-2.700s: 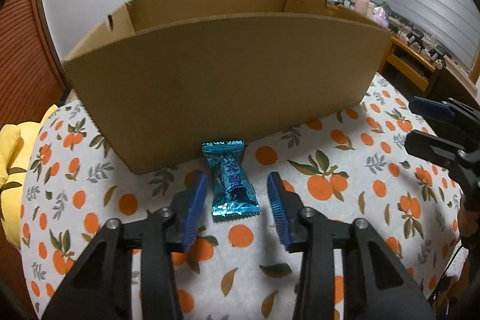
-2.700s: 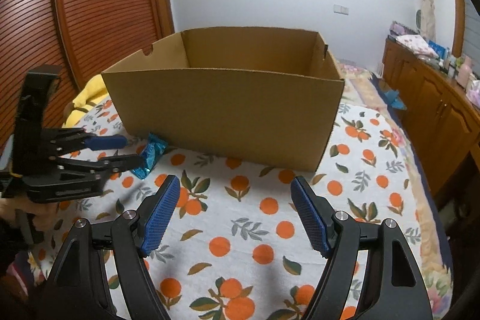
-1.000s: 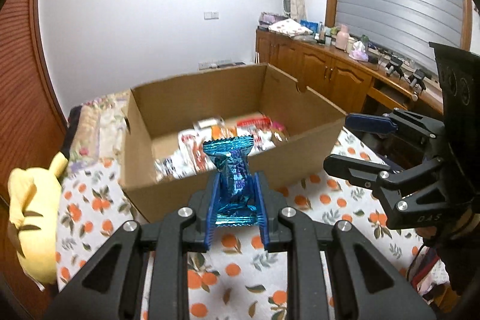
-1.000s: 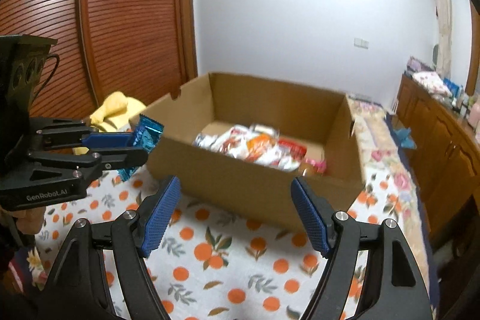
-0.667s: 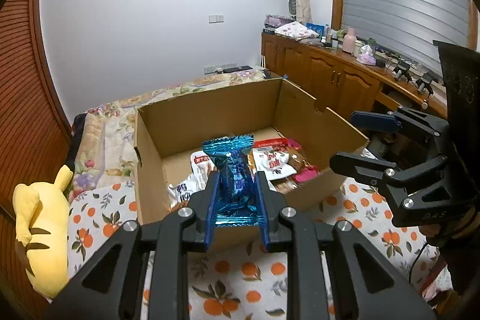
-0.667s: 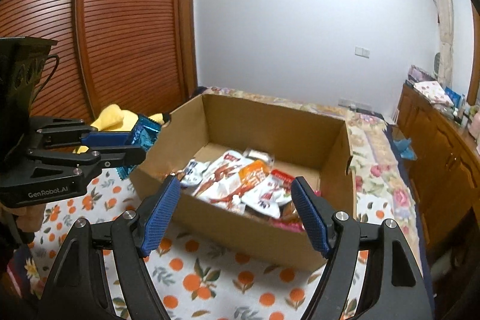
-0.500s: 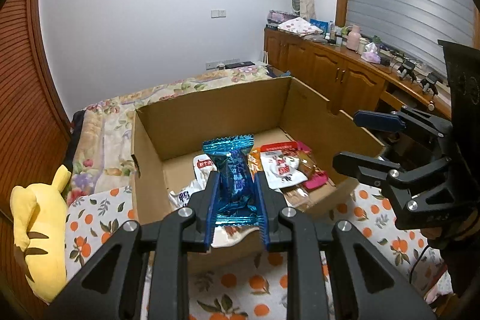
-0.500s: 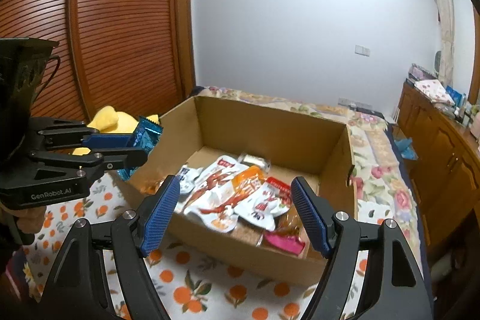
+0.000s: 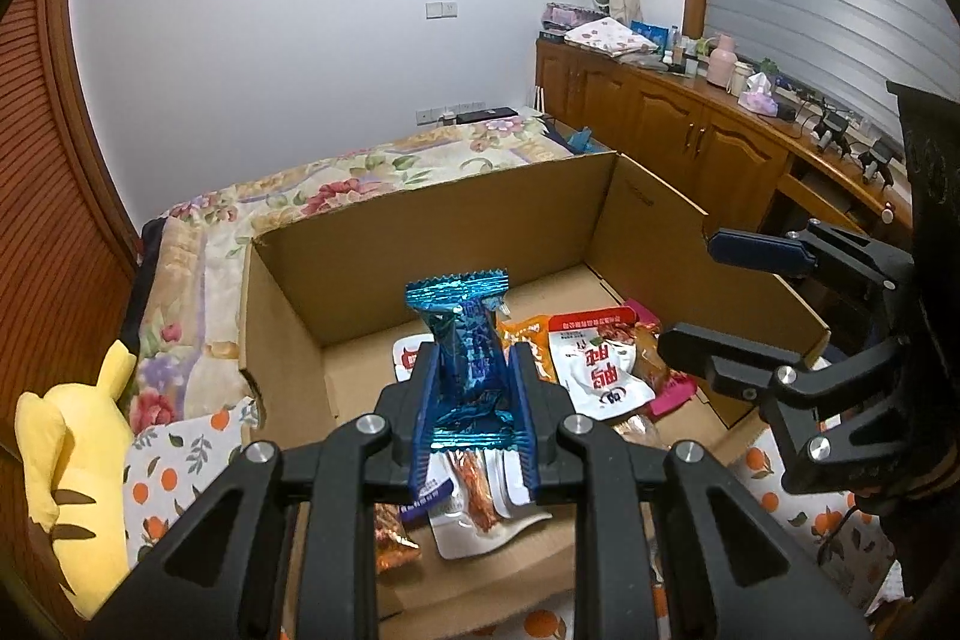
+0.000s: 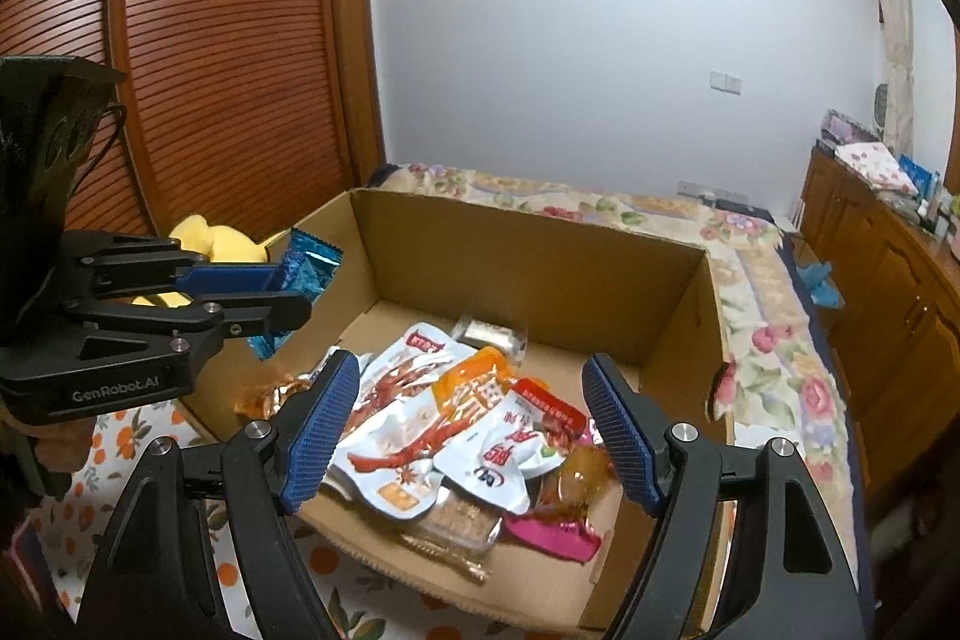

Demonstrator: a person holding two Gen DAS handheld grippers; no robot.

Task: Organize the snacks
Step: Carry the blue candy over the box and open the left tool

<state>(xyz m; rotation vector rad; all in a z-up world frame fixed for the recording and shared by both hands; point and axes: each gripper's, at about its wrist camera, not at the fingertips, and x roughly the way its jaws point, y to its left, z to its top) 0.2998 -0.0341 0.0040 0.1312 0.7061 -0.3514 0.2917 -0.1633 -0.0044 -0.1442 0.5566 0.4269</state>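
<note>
Taking the cardboard box (image 9: 456, 244) as the anchor: off its left side a yellow plush toy (image 9: 72, 466) lies against the orange-print cloth (image 9: 180, 466). Just over the box's left wall, the left claw (image 9: 474, 412) hangs with its blue pads pressed onto a blue foil snack packet (image 9: 468, 358), which stands upright between them, above the box's open interior. Inside the box, on its floor, a heap of snack pouches (image 10: 480, 418) lies loosely overlapped, white, orange and pink ones among them. Over the box's right near corner, the right claw (image 10: 471, 427) is spread wide with nothing between its pads.
</note>
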